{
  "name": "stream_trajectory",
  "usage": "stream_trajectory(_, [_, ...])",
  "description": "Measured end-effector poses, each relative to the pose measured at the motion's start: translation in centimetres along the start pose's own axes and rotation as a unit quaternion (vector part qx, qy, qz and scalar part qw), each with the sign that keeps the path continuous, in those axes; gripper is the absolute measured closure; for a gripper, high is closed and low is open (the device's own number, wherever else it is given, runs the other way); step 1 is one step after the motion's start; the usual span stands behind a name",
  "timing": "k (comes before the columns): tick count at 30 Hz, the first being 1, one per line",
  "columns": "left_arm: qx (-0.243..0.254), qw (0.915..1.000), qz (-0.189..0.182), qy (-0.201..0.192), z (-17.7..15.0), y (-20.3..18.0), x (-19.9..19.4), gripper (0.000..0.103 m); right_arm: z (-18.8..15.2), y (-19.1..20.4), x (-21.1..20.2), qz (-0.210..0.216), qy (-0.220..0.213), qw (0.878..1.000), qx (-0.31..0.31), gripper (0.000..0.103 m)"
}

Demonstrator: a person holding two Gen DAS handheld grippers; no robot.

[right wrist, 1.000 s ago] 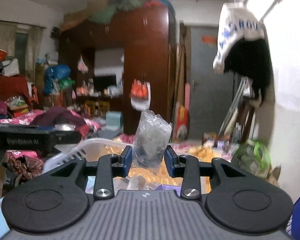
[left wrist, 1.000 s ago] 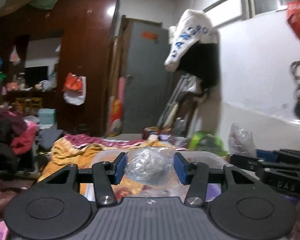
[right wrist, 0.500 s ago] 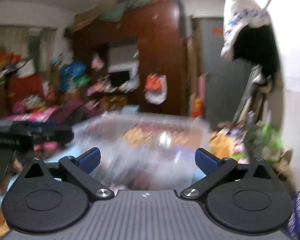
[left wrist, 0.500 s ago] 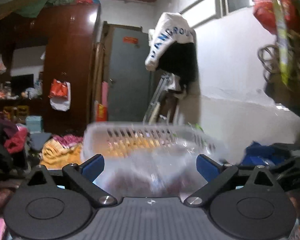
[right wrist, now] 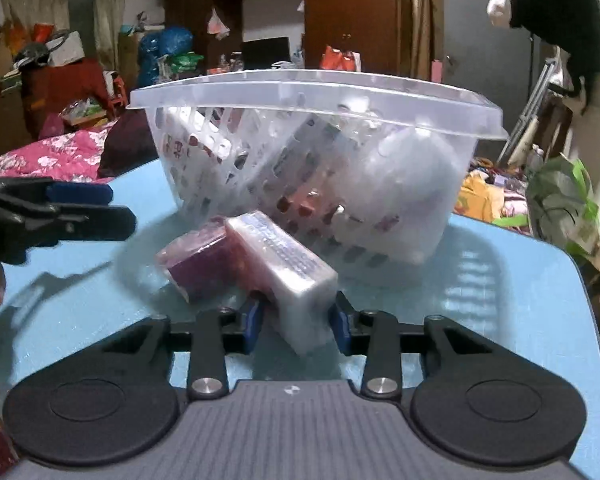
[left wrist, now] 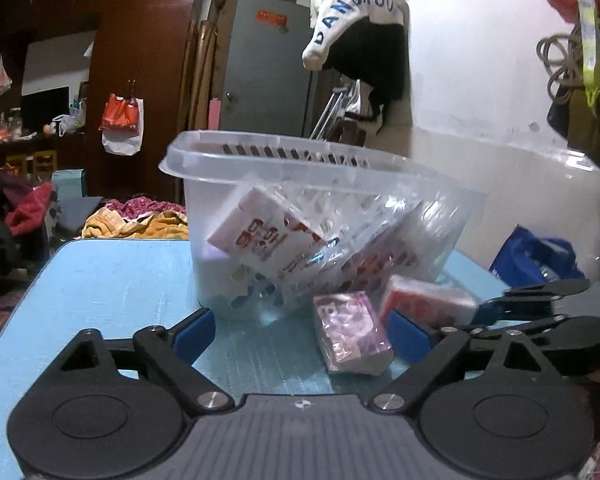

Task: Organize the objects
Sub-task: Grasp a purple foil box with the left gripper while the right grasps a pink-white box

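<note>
A clear plastic basket [left wrist: 260,160] [right wrist: 312,92] stands on the light blue table [left wrist: 100,280] [right wrist: 500,280] and holds several packets. Two wrapped packets lie in front of it: a purple one [left wrist: 350,330] [right wrist: 196,264] and a red and white one [left wrist: 424,296] [right wrist: 288,264]. My left gripper [left wrist: 300,330] is open and empty, low over the table, with the purple packet between its fingers. My right gripper [right wrist: 298,318] has its blue pads against both sides of the red and white packet's near end; it also shows in the left wrist view [left wrist: 540,300].
A blue bag [left wrist: 536,256] lies on the table's right side by the white wall. A green bag [right wrist: 560,204] sits past the far right edge. Bedding and clothes [right wrist: 48,156] are piled beyond the table. A wardrobe and door stand behind.
A second ago each gripper held a clear bag above the basket. Both let go and opened, then came down to the table. The right gripper has now closed on the red and white packet.
</note>
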State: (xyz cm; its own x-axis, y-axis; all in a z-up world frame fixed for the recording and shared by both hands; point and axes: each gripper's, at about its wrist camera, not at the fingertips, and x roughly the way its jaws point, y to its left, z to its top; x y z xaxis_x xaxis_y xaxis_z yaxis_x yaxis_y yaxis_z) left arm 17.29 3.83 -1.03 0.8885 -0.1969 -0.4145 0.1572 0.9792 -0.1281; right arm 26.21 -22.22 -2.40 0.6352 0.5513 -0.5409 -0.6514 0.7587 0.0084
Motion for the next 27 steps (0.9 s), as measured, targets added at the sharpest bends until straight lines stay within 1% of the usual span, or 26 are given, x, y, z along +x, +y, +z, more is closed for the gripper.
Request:
stream_trajectory(4, [0.013,0.9998,-0.009,0.014,0.1,-1.1,1.2,0.009,-0.8,-0.6,-2.0,-0.004,-0.026,0.999,0.028,0.067])
stream_trajectory(6, [0.02,0.9994,-0.006,0.027,0.1,-1.9,2.1,0.009,-1.0,-1.1,-2.9,-0.011,-0.041,0.998,0.041,0.067])
stream_trajectory(10, [0.03,0.9986,0.0,0.045,0.2,-3.5,3.5,0.011,-2.1,-2.0,-4.0,-0.013,-0.051,0.997,0.064,0.067])
stream_trajectory(11, [0.032,0.9984,0.003,0.046,0.3,-3.8,3.8,0.018,-2.1,-1.7,-3.7,-0.017,-0.052,0.996,0.065,0.067])
stream_trajectory(12, [0.035,0.998,0.011,0.051,0.4,-4.1,4.1,0.033,-2.1,-1.7,-3.6,-0.018,-0.053,0.996,0.067,0.067])
stream_trajectory(13, [0.037,0.9972,0.023,0.06,0.3,-4.3,4.4,0.046,-2.4,-2.0,-3.7,-0.015,-0.054,0.996,0.071,0.067])
stream_trajectory(14, [0.036,0.997,0.023,0.065,0.3,-4.4,4.5,0.053,-2.5,-2.2,-3.7,-0.01,-0.056,0.995,0.078,0.067])
stream_trajectory(17, [0.036,0.9975,0.02,0.058,0.0,-4.3,3.6,0.054,-2.5,-2.5,-3.5,0.0,-0.065,0.994,0.089,0.067])
stream_trajectory(19, [0.03,0.9986,0.011,0.043,-0.3,-3.8,2.4,0.054,-2.8,-2.7,-3.7,0.009,-0.07,0.993,0.095,0.067])
stream_trajectory(21, [0.018,0.9992,-0.01,0.033,-0.5,-2.9,1.3,0.053,-3.0,-2.9,-3.7,0.014,-0.075,0.992,0.101,0.067])
stream_trajectory(23, [0.004,0.9988,-0.04,0.029,-0.9,-1.9,0.8,0.053,-3.1,-2.9,-3.7,0.016,-0.078,0.991,0.104,0.067])
stream_trajectory(24, [-0.006,0.9976,-0.061,0.034,-1.3,-1.3,0.8,0.053,-3.1,-2.9,-3.8,0.015,-0.079,0.992,0.102,0.067])
stream_trajectory(25, [-0.006,0.9965,-0.075,0.035,-1.5,-1.1,0.7,0.053,-3.1,-2.7,-3.7,0.015,-0.079,0.992,0.099,0.067])
stream_trajectory(27, [0.007,0.9953,-0.095,0.017,-1.8,-1.4,-0.1,0.053,-3.2,-2.5,-3.7,0.019,-0.077,0.992,0.094,0.067])
